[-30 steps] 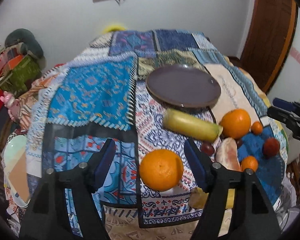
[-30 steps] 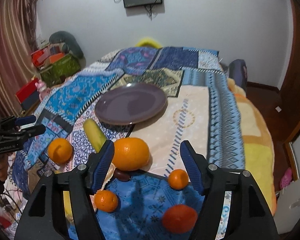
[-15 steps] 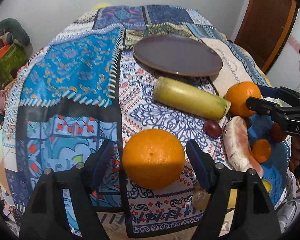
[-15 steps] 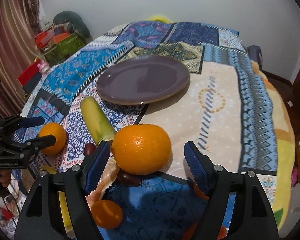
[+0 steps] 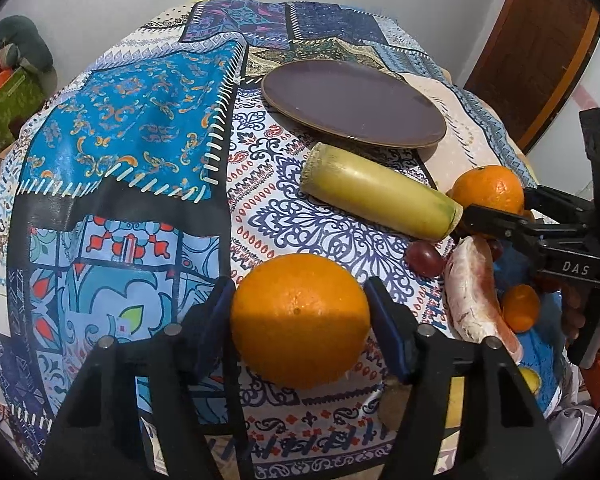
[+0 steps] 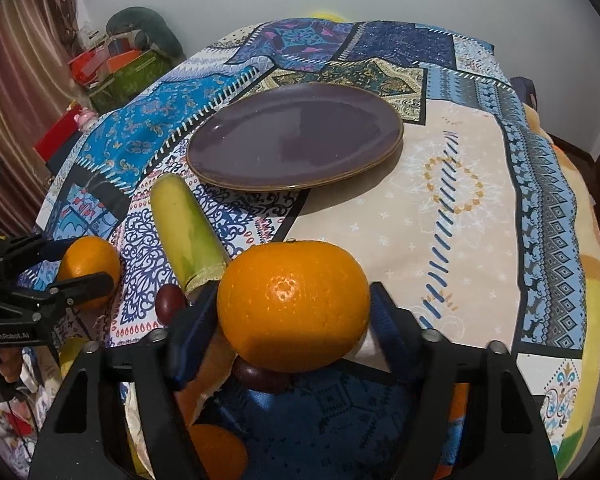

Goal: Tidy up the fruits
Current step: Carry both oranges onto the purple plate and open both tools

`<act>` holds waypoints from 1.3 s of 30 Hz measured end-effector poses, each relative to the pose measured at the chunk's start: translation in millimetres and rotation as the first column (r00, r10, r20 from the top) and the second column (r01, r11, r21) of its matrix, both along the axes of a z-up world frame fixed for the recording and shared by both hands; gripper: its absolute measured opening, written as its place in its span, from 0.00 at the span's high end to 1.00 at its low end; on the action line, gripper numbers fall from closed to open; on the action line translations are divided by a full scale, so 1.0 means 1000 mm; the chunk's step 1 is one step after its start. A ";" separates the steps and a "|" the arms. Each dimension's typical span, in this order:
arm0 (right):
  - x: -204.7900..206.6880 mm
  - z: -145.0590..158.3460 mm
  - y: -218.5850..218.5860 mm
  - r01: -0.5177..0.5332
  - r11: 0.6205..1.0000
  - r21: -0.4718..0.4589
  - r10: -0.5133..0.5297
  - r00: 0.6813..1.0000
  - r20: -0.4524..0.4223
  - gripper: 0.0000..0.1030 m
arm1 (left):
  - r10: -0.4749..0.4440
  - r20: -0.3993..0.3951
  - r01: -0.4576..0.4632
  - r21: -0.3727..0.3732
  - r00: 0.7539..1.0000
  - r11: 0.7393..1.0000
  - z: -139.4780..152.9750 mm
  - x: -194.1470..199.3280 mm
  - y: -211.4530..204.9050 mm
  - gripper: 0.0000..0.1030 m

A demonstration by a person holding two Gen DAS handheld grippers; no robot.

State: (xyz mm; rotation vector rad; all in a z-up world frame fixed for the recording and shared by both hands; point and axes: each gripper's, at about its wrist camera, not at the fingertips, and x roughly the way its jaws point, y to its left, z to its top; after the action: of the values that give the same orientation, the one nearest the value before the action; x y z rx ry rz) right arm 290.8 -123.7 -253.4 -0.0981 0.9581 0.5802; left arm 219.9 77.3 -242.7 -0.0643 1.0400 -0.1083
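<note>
While both sets of jaws are closing, the left hand-held gripper [image 5: 300, 316] has its blue pads against a large orange [image 5: 300, 320] on the patterned bedspread [image 5: 140, 120]; the right hand-held gripper [image 6: 292, 320] likewise brackets another orange [image 6: 292, 304], near the purple plate [image 6: 296, 140].

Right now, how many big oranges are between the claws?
2. One big orange sits between the closing left claw; the other between the closing right claw. Smaller orange fruits lie nearby, some partly hidden.
</note>
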 end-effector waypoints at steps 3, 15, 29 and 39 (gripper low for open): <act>0.000 0.001 -0.002 0.004 1.000 0.006 -0.004 1.000 -0.005 0.35 | 0.002 -0.004 -0.002 0.009 1.000 1.000 0.002 0.001 -0.001 0.37; -0.004 0.029 -0.013 0.027 0.999 0.034 -0.029 0.997 0.065 0.35 | 0.039 0.083 -0.041 0.023 0.996 0.999 0.040 0.003 0.006 0.37; 0.010 0.086 -0.028 0.075 0.994 0.083 -0.092 0.971 0.220 0.35 | 0.046 0.239 -0.056 0.036 0.970 0.998 0.106 0.032 0.002 0.37; 0.034 0.117 -0.024 0.093 0.988 0.120 -0.127 0.938 0.321 0.35 | 0.064 0.299 -0.076 0.029 0.952 0.997 0.128 0.069 -0.001 0.37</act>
State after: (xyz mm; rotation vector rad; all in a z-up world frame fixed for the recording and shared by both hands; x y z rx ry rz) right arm 325.2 -147.6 -136.1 -0.0464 0.6038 0.4898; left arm 289.1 76.7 -114.3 -0.0464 0.7370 -0.0306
